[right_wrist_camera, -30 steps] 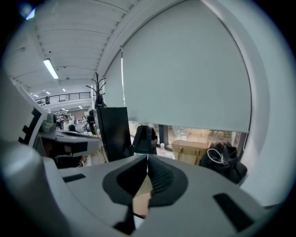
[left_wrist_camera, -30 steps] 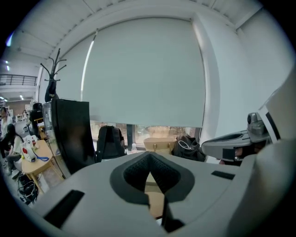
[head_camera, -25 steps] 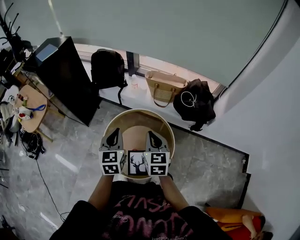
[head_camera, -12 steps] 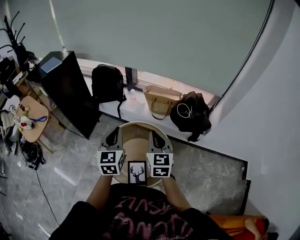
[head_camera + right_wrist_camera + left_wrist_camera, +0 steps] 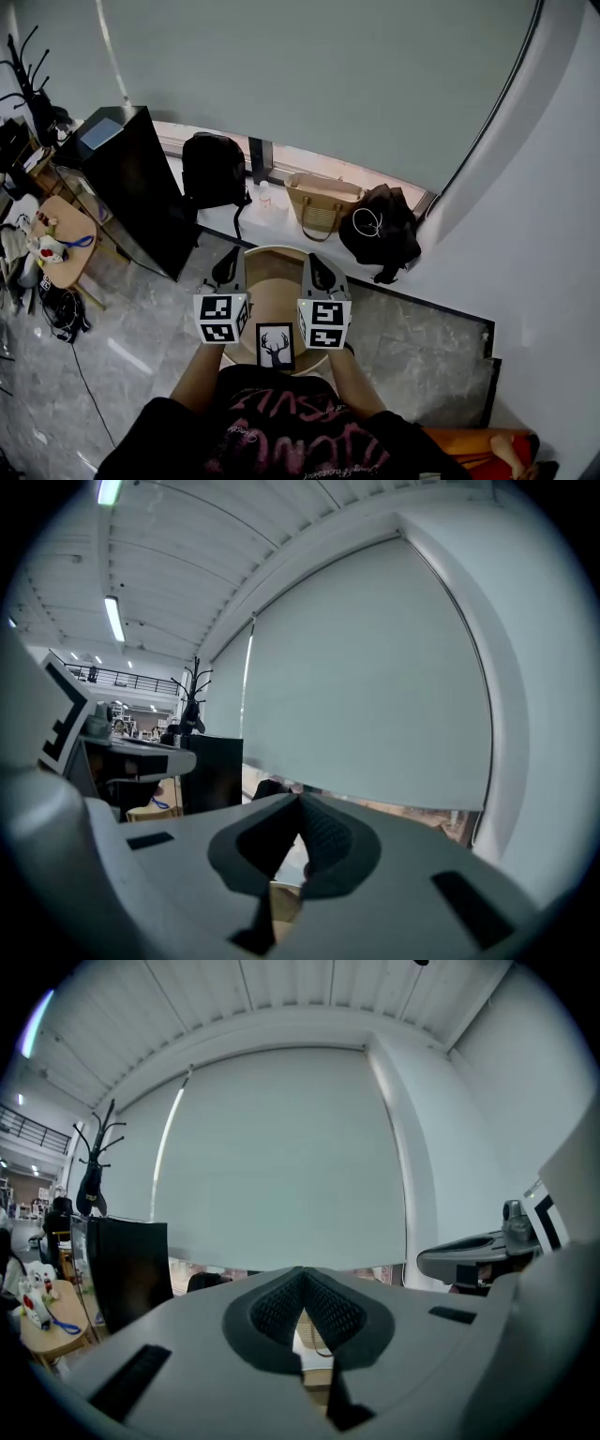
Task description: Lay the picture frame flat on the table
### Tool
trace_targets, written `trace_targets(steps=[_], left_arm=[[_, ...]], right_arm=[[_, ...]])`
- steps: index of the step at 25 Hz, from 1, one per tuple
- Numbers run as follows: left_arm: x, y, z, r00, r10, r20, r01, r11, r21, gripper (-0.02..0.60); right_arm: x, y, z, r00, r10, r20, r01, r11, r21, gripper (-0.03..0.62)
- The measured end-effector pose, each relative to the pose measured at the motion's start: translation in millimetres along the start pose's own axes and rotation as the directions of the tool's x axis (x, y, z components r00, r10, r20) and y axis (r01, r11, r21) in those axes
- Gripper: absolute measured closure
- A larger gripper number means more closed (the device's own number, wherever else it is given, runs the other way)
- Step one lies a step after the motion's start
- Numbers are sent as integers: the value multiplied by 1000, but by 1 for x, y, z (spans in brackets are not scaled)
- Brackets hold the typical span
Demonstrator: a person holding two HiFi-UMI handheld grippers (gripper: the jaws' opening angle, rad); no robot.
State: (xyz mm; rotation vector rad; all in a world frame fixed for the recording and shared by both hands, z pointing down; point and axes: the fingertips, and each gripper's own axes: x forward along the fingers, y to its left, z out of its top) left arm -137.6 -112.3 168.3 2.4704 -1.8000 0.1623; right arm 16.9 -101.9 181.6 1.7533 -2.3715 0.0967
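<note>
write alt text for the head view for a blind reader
Seen from above, a person holds a left hand-held gripper and a right hand-held gripper over a round wooden table, with a deer picture frame on its near edge between them. Three bags line the window ledge beyond.

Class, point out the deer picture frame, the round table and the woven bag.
picture frame [image 5: 275,347], head view, middle of its face.
round table [image 5: 274,281], head view, bare part of its top.
woven bag [image 5: 323,204], head view, middle of its front side.
</note>
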Motion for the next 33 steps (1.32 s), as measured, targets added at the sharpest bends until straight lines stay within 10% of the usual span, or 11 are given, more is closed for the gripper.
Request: trace_targets(steps=[33], left_arm=[[-11, 10, -2, 1000, -7, 8, 7, 1000, -18, 571]], right_arm=[[-3, 16, -4, 1000, -23, 9, 23, 999, -25, 574]])
